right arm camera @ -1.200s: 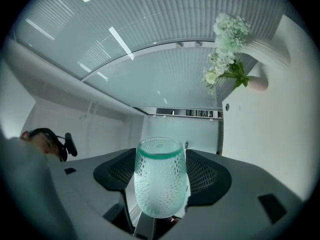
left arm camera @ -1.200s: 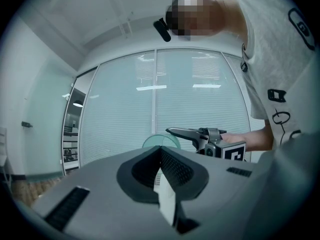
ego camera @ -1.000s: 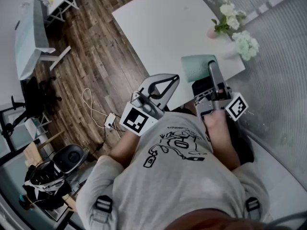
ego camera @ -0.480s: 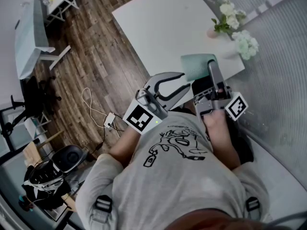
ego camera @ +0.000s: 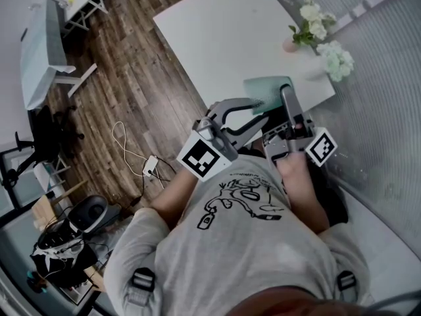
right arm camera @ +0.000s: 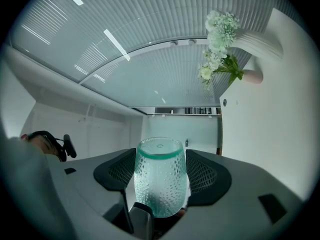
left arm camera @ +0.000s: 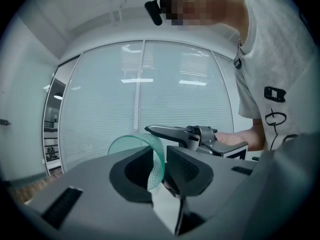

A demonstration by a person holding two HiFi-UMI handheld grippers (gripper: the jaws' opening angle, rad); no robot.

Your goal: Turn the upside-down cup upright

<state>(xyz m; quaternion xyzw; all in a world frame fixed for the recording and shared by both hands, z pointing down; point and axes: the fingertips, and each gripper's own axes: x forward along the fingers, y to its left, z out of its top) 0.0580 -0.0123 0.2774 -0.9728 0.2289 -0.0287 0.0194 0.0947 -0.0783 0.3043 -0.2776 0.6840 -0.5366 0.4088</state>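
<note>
A teal dimpled glass cup (right arm camera: 160, 176) lies along my right gripper (right arm camera: 161, 171), closed base pointing away. Both right pads press on its sides. From the head view the cup (ego camera: 264, 91) hangs over the near edge of the white table (ego camera: 223, 38), with the right gripper (ego camera: 279, 96) behind it. My left gripper (ego camera: 260, 110) has come in from the left. In the left gripper view the cup's thin wall (left arm camera: 156, 166) stands between the jaws of the left gripper (left arm camera: 159, 170). Those jaws have just been closing, and I see no firm press on the wall.
A pink vase of white flowers (ego camera: 309, 25) stands at the table's far right edge, with more flowers (ego camera: 337, 59) beside it. Wood floor with a white cable and power strip (ego camera: 150, 166) lies to the left. A black office chair (ego camera: 92, 216) sits at lower left.
The left gripper has moved right toward the cup and gone from shut to apart, and its jaws now straddle the cup's wall. The right gripper and cup have barely shifted.
</note>
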